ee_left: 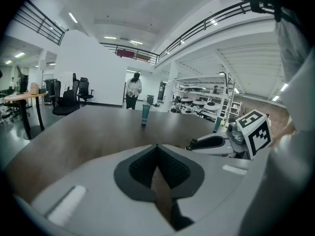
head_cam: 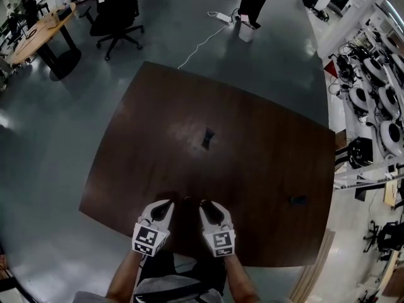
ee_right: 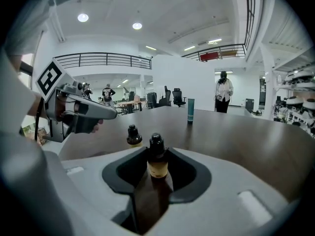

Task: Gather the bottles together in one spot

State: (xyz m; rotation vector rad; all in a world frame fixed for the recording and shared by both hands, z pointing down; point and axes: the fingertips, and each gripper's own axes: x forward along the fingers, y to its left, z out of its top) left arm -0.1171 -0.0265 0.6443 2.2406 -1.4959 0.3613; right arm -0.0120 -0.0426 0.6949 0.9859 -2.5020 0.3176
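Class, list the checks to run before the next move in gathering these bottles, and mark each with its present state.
1. Right gripper closed on the small brown bottle: ok.
2. Second small bottle upright, just beyond the held one: ok.
3. Left gripper shut, nothing between its jaws: ok.
4. Teal tube gathered with the bottles: not ok, it stands far off mid-table.
5. Held bottle's base resting on the table: cannot tell.

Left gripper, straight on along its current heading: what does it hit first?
Probably the dark brown wooden tabletop, which lies just beyond the left gripper as it aims slightly downward. The teal tube stands farther on, slightly left of that line; depth is unclear.
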